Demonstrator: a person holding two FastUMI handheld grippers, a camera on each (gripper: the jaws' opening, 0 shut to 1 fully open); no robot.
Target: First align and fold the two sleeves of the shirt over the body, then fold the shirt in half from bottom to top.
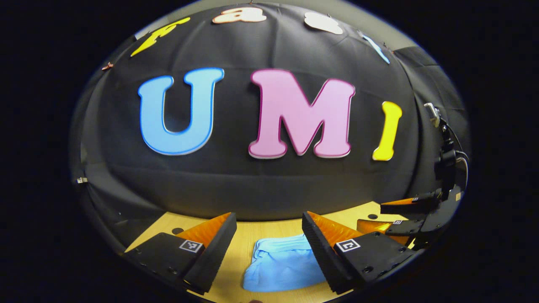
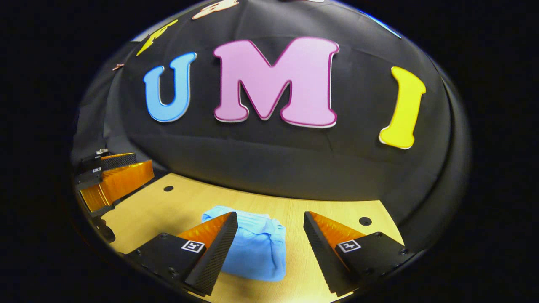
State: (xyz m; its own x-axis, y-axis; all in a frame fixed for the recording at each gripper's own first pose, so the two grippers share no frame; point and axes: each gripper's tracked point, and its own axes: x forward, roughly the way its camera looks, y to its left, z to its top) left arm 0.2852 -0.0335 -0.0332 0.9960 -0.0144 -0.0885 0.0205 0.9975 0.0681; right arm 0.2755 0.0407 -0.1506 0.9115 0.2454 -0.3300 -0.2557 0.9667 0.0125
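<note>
Fingers of the left gripper [image 1: 269, 248] stand wide apart, holding nothing, with the folded blue shirt [image 1: 282, 265] low and central on the wooden table [image 1: 244, 235]. Right gripper [image 2: 269, 248], likewise spread and empty, has the shirt lower left of center. Soft, light cloth; it looks already folded, best pinched at 1 edge.
</note>
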